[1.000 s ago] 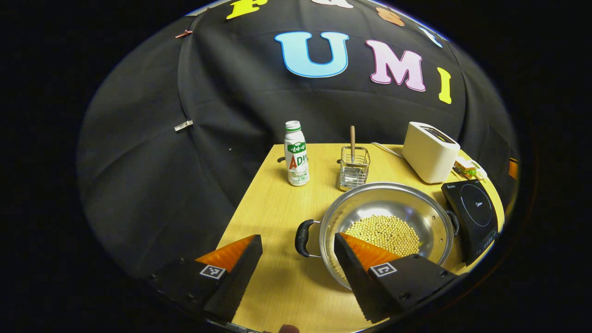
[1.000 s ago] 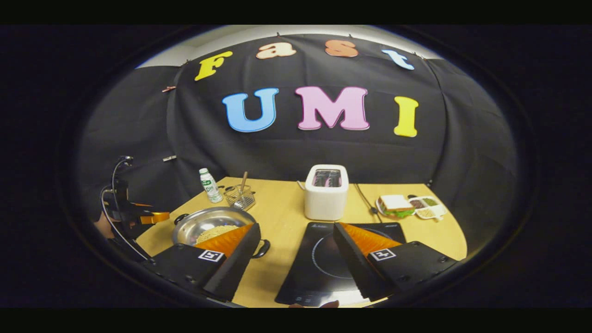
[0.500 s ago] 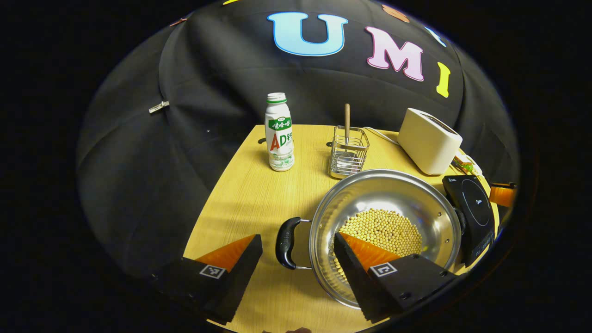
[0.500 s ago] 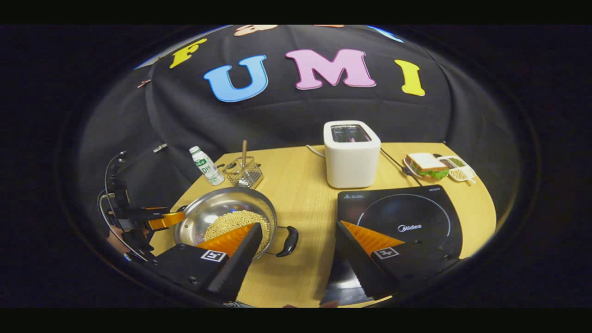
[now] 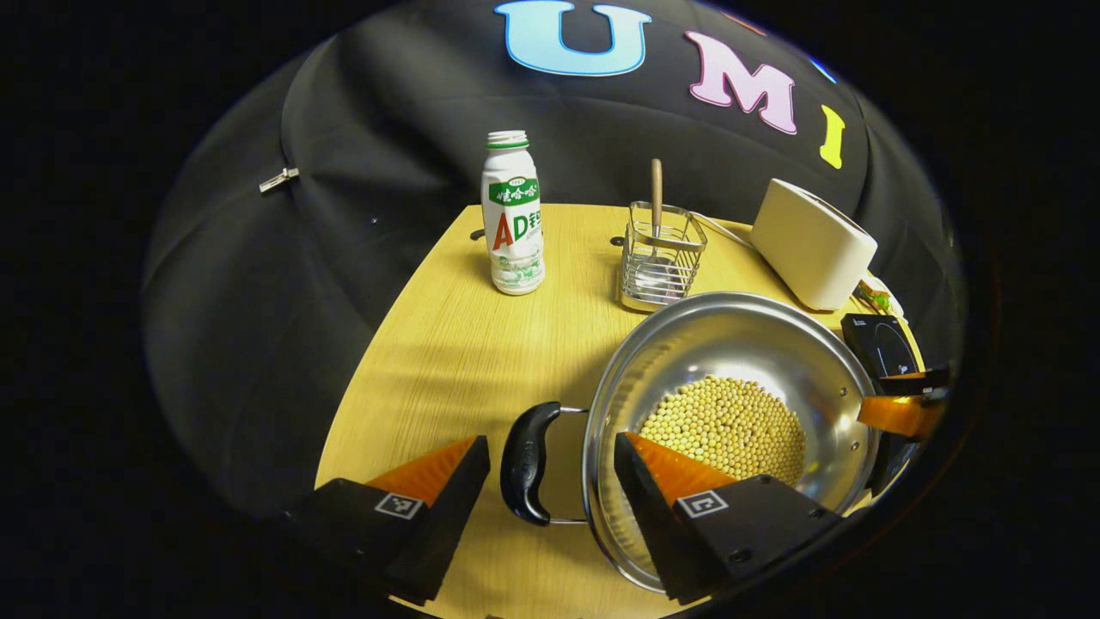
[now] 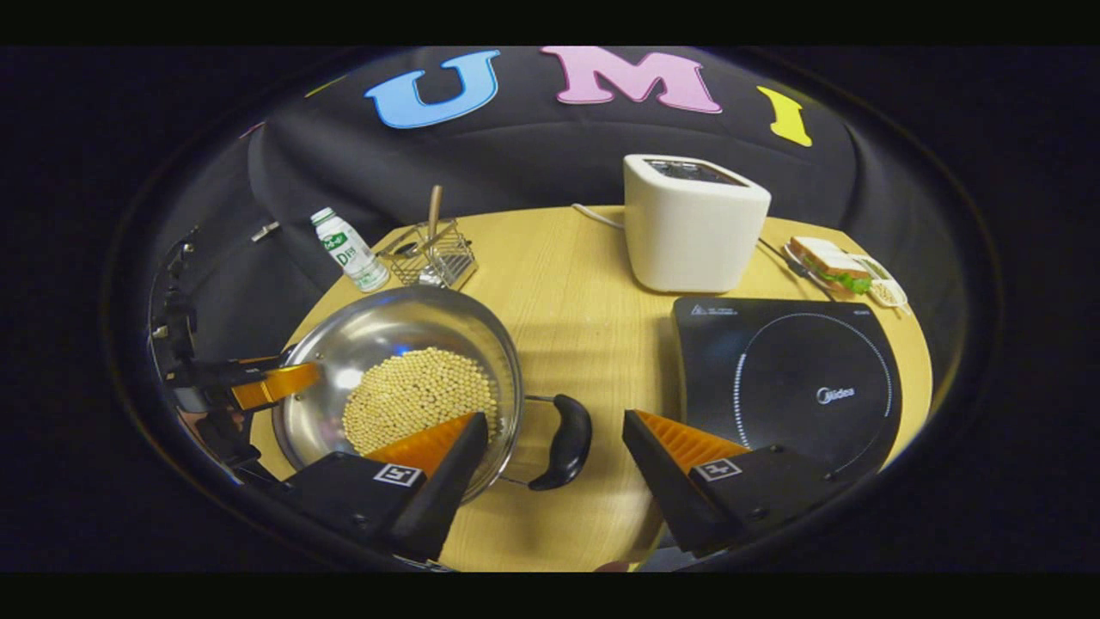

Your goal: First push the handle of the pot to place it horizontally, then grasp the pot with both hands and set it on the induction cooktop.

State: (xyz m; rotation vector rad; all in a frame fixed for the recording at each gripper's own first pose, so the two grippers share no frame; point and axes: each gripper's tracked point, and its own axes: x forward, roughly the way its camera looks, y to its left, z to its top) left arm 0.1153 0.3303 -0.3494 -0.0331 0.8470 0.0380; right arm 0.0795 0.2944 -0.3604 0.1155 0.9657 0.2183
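Steel pot (image 5: 730,370), round and shiny, sits on the pale wood-grain table (image 5: 447,344), its bottom covered with small yellow beans (image 5: 726,425). It stands left of the cooktop (image 6: 791,378), apart from it, with bare table between. The cooktop is a flat black square with a thin white ring on its glass.

Left gripper (image 5: 550,477): jaws wide open, holding nothing. The pot's left handle (image 5: 524,460), a curved black grip on a wire loop, lies in the gap between the fingers; one finger is over the table, the other over the pot's rim. Contact cannot be told.

Right gripper (image 6: 554,456): jaws wide open, holding nothing. The pot's right handle (image 6: 563,440), the same black curved shape, lies between its fingers. Contact cannot be told here either.

Behind the pot: a white plastic bottle (image 5: 512,215) with a green band, upright, and a wire basket (image 5: 660,268) holding a wooden-handled utensil (image 5: 656,193), just beside the pot's far rim. A cream boxy toaster (image 6: 692,223) stands behind the cooktop, and a sandwich (image 6: 829,262) on a tray lies to its right near the table edge.
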